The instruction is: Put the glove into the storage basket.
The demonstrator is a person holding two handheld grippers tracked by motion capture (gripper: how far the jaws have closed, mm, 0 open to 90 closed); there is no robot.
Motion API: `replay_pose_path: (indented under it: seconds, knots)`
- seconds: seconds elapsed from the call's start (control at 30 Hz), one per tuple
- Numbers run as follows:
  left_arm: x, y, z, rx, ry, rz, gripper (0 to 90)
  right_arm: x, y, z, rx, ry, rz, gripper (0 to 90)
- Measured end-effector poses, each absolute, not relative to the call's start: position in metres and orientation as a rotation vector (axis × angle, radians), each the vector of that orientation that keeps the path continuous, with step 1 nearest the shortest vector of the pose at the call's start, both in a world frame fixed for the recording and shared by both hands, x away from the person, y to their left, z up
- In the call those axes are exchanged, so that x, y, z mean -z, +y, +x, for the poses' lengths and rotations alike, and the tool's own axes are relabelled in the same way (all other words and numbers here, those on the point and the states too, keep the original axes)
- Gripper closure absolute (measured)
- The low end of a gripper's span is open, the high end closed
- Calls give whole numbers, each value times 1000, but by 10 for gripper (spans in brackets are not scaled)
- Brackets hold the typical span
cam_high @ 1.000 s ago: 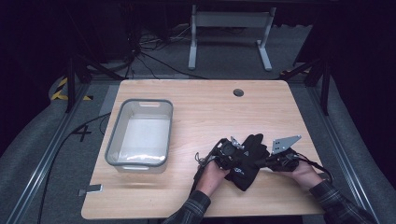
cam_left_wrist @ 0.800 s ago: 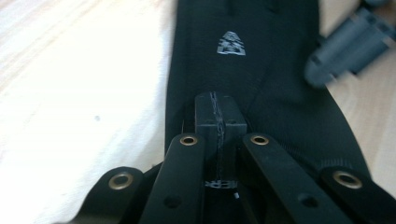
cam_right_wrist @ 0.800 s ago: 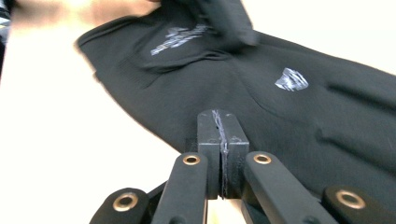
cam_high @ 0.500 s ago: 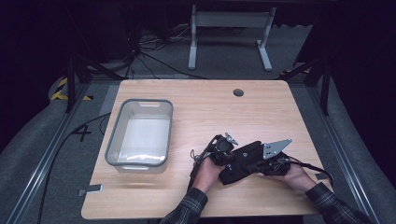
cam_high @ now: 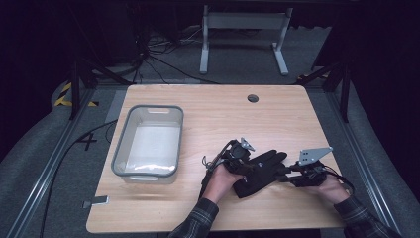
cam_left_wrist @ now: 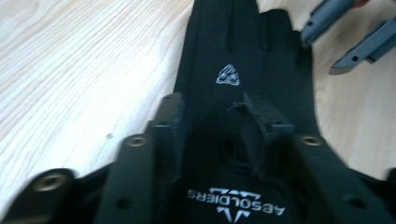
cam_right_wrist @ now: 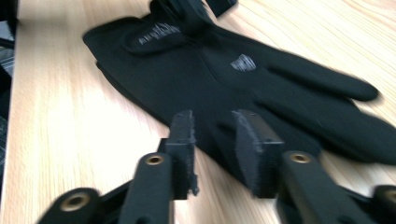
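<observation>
A black glove (cam_high: 261,171) with a small silver-grey triangular emblem (cam_left_wrist: 228,75) and pale lettering (cam_left_wrist: 236,209) at the cuff lies on a light wood-grain table (cam_high: 208,106). To the left sits a clear bin (cam_high: 147,141) with a grey rim. Both grippers are black; the sleeves (cam_high: 195,223) are dark plaid.

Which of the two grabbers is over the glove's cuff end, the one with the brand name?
The left gripper: its jaws straddle the black glove over the AESOLDIERS lettering. The right gripper sits at the glove's side edge instead.
</observation>
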State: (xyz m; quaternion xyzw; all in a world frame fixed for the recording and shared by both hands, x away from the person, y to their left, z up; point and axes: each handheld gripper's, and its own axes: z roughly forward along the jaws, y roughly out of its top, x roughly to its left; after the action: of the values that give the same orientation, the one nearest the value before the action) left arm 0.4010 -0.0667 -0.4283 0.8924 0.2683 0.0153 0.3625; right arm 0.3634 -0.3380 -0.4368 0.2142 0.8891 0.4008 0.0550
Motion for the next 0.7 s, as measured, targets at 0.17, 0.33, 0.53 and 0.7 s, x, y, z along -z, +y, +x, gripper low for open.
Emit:
replay_pose_path:
  seconds: [0.17, 0.33, 0.53, 0.7]
  knots:
    - [427, -74, 405, -8, 655, 2314, 345, 440, -363, 351, -1169, 2617, 748, 439]
    - [430, -83, 408, -4, 589, 2360, 195, 447, -389, 345, -1147, 2553, 860, 336]
    - [440, -96, 406, 14, 545, 2409, 112, 452, -402, 344, -1110, 2490, 924, 232]
    - [447, -101, 405, -6, 538, 2433, 80, 458, -402, 348, -1069, 2467, 950, 160]
